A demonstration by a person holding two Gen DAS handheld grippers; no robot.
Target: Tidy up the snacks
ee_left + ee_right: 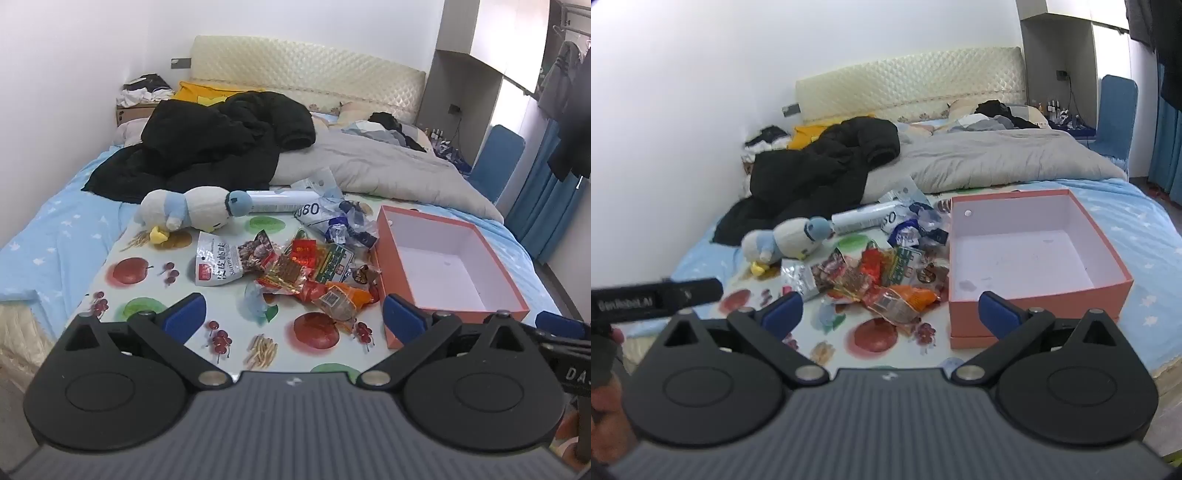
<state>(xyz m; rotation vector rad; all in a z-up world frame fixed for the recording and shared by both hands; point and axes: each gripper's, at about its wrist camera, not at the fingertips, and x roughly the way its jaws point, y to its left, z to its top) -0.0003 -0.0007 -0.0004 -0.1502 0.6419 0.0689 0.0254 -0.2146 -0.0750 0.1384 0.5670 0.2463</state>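
Note:
A pile of snack packets [295, 269] lies on a fruit-print cloth [147, 295] on the bed; it also shows in the right wrist view [879, 280]. An orange packet [343, 299] is nearest. A white packet [216, 264] lies at the pile's left. An empty pink box [454, 266] with a white inside stands right of the pile, also in the right wrist view [1030, 258]. My left gripper [293, 317] is open and empty, short of the pile. My right gripper [890, 314] is open and empty, between pile and box.
A plush duck toy [184, 214] and a white tube [277, 201] lie behind the pile. A black jacket [221, 140] and grey duvet [388, 166] cover the far bed. A blue chair [498, 162] stands right. A wall runs along the left.

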